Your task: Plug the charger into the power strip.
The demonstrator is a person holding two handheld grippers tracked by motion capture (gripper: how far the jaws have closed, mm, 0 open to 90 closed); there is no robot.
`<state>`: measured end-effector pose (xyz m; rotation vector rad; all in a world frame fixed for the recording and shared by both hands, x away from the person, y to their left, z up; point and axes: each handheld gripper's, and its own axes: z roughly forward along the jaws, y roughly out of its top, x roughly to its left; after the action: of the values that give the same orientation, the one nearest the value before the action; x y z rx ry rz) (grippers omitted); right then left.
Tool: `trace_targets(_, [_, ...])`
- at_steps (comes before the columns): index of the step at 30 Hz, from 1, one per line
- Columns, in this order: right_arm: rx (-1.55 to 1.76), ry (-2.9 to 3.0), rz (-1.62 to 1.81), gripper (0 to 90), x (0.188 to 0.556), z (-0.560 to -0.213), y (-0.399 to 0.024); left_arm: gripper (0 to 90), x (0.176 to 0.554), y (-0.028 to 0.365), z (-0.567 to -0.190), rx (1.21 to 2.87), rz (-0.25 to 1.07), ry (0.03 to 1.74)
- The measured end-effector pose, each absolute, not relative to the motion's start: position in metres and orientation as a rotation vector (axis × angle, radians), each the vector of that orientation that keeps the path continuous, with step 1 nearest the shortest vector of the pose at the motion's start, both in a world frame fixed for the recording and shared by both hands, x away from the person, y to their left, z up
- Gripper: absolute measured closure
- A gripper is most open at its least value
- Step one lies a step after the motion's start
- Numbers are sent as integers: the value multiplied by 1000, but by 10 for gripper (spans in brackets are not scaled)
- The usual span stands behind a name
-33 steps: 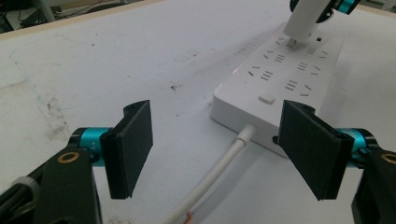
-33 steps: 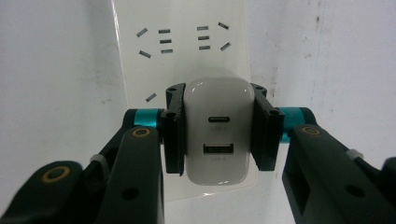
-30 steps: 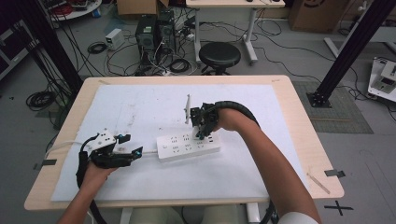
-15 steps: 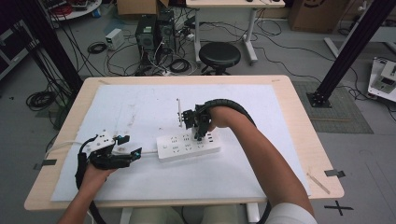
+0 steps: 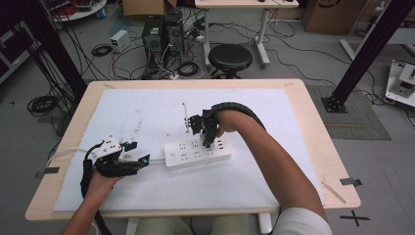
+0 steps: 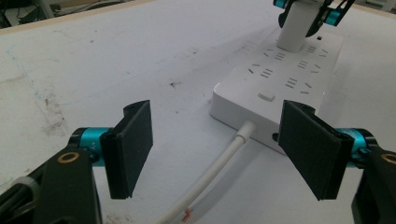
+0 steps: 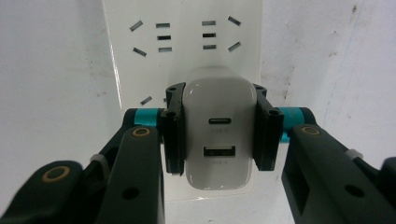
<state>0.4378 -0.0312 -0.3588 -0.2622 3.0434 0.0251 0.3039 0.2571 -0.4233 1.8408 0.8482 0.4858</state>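
The right claw (image 7: 218, 135) grips a white charger (image 7: 218, 133) by its sides, two ports facing up, over a white power strip (image 7: 182, 42).

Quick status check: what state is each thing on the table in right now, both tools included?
Left tool: open, astride the strip's cord, gripping nothing.
Right tool: shut on the charger.
Charger: white, upright over the power strip; whether it is seated cannot be told.
Power strip: flat on the white mat, other sockets free.
Cord: lying on the mat.
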Motion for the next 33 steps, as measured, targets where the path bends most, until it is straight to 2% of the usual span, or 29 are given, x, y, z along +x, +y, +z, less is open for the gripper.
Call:
trace_targets(9, [-233,3047,142,622,438,-361,-41,266,302,257,-422,1844,487,848])
trace_targets(10, [-148,3055,249,509,441,-359,-49,266,302,259,-421,1843,492,851])
trace_targets(12, [-37,3049,327,401,442,-355,-56,266,303,260,-422,1844,493,856])
trace_targets(16, [149,3017,481,262,442,-347,-71,266,303,258,-422,1843,490,856])
trace_targets(21, [262,2968,601,219,439,-340,-86,266,303,257,-421,1839,493,852])
trace_targets(33, [640,2748,902,219,409,-332,-145,266,304,259,-419,1832,492,846])
